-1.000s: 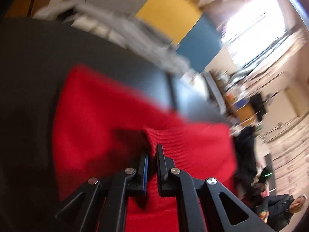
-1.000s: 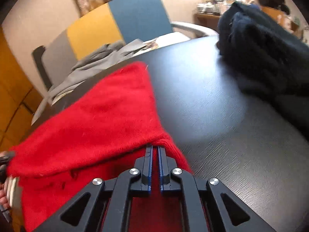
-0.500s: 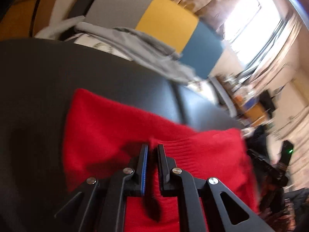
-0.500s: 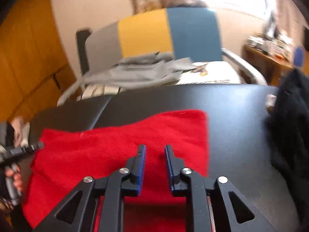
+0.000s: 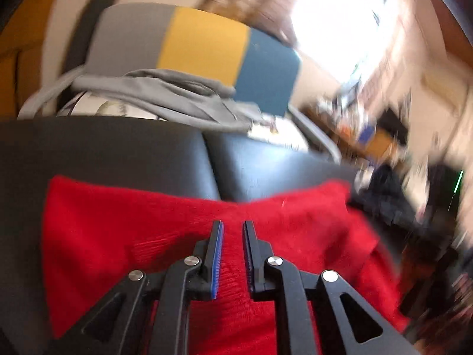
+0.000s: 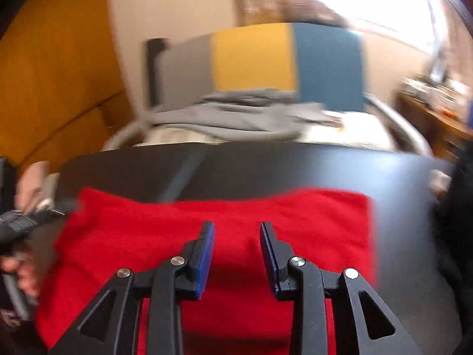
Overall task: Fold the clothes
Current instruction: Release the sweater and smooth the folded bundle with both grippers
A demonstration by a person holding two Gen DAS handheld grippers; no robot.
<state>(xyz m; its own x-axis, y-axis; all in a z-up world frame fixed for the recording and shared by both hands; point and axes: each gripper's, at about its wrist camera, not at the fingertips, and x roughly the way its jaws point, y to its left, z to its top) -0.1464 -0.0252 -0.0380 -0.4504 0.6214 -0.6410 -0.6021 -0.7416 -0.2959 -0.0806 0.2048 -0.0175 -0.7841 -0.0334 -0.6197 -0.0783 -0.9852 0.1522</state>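
Note:
A red knitted garment (image 5: 147,230) lies folded flat on the black table (image 5: 118,148); it also shows in the right wrist view (image 6: 266,216). My left gripper (image 5: 233,225) hovers over its near part, jaws a little apart with nothing between them. My right gripper (image 6: 236,226) is open wider and empty, above the same garment. Both views are blurred by motion. In the right wrist view the other handheld gripper and the hand holding it (image 6: 26,219) are at the left edge.
A chair with a grey, yellow and blue back (image 6: 260,62) stands behind the table, with grey clothes (image 5: 165,94) piled on its seat. A dark garment (image 5: 384,195) lies at the table's right. A seam (image 5: 211,168) splits the tabletop.
Both grippers let go of the red garment and opened, the right first, then the left. The garment now lies spread flat, and both grippers have pulled back and turned toward the chair.

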